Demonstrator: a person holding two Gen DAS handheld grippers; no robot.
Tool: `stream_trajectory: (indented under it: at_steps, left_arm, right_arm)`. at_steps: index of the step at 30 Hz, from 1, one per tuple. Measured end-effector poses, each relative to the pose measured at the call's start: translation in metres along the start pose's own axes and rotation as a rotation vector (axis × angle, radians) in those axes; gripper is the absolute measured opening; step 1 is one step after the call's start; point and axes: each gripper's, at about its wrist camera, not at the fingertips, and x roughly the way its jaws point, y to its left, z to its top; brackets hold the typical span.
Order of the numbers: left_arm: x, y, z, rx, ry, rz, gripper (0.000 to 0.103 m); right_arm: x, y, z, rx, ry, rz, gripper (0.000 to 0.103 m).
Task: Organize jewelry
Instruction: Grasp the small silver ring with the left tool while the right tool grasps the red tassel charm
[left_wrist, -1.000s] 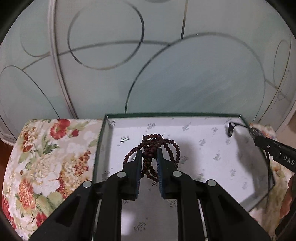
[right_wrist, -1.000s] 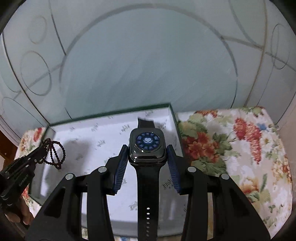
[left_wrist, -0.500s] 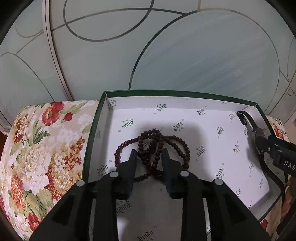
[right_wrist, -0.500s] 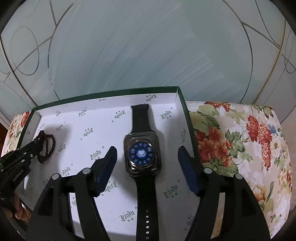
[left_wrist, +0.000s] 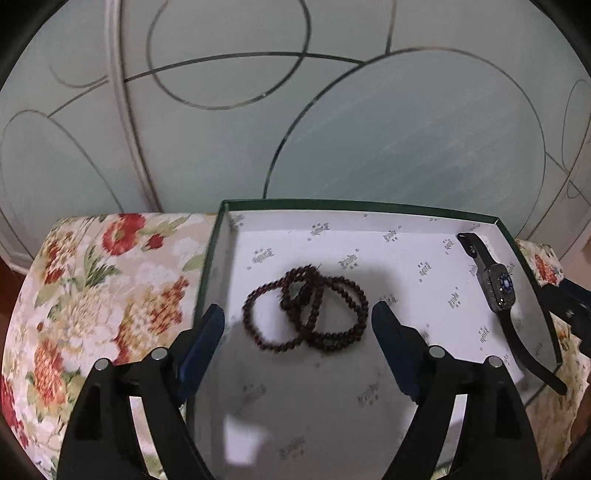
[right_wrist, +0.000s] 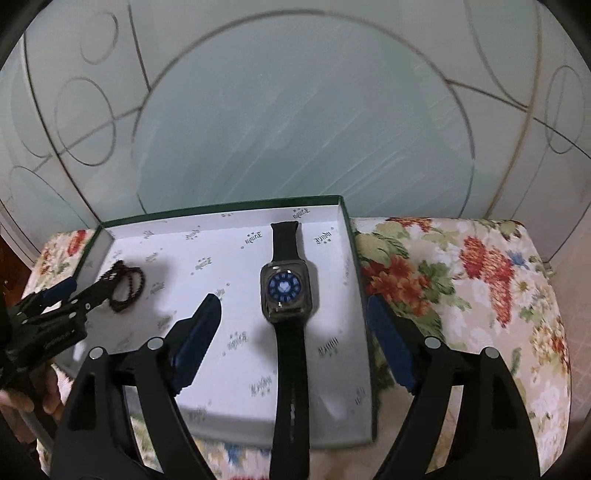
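A dark red bead bracelet (left_wrist: 321, 295) lies coiled on the white floor of a green-rimmed box (left_wrist: 332, 204). My left gripper (left_wrist: 297, 314) hangs just above it, jaws opening wide, pads clear of the beads on both sides. A black smartwatch (right_wrist: 286, 290) with a lit blue face lies flat at the box's right side, its near strap hanging over the front wall. My right gripper (right_wrist: 292, 302) straddles it, jaws opening, touching nothing. The watch (left_wrist: 496, 290) also shows in the left wrist view, the beads (right_wrist: 127, 280) and left gripper (right_wrist: 85, 286) in the right.
The box (right_wrist: 221, 211) sits on a floral-cloth seat (right_wrist: 461, 288) that extends to both sides. A frosted glass wall (left_wrist: 369, 129) with curved lines stands directly behind. A hand (right_wrist: 33, 391) holds the left gripper at the lower left.
Both grippers have let go. The left jaws spread off the beads, which now rest on the box floor. The right jaws widened away from the watch and drew back a little.
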Motion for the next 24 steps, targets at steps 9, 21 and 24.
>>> stream_trajectory:
  at_steps: [9, 21, 24]
  left_arm:
    - [-0.057, 0.041, -0.042, -0.055, -0.028, -0.009, 0.081]
    - [-0.108, 0.081, -0.119, -0.112, -0.007, 0.024, 0.081]
    - [-0.12, 0.086, -0.135, -0.111, -0.013, 0.032, 0.081]
  right_arm:
    - [-0.073, -0.016, -0.05, 0.052, -0.057, 0.011, 0.082]
    - [-0.121, -0.023, -0.125, 0.065, -0.011, -0.031, 0.082]
    - [-0.126, -0.02, -0.136, 0.058, 0.002, -0.029, 0.081]
